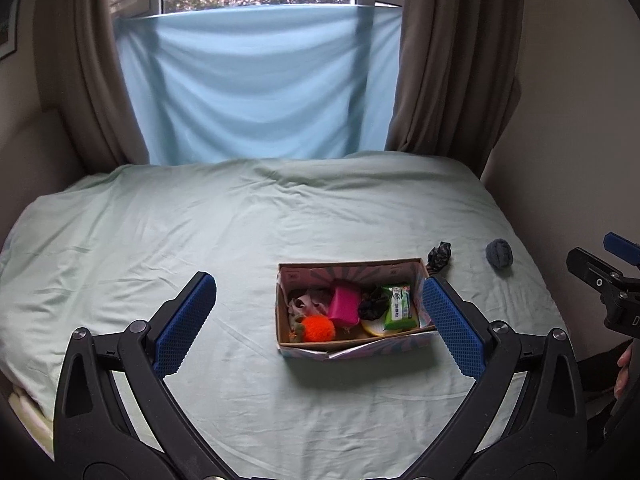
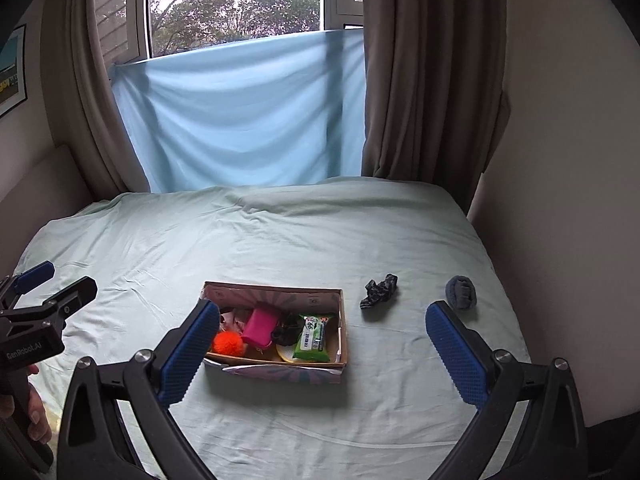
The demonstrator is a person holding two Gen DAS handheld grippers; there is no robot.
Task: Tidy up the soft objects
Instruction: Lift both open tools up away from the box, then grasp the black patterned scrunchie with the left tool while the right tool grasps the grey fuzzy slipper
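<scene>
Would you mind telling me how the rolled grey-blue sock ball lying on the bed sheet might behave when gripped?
The rolled grey-blue sock ball looks soft, so it will probably squash between the fingers. Its rounded shape may let it roll if nudged, though the wrinkled pale green bed sheet should slow it. It is likely light.

Wrinkled matt cotton bedsheet (image 2: 280, 240), cardboard box (image 2: 276, 370), glossy plastic wipes packet (image 2: 314, 340), fuzzy orange pompom (image 2: 227, 342)

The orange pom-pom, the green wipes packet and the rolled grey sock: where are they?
Orange pom-pom (image 1: 318, 328), left wrist view, its fuzzy middle.
Green wipes packet (image 2: 313, 339), right wrist view, its printed front.
Rolled grey sock (image 2: 461, 292), right wrist view, its centre.
</scene>
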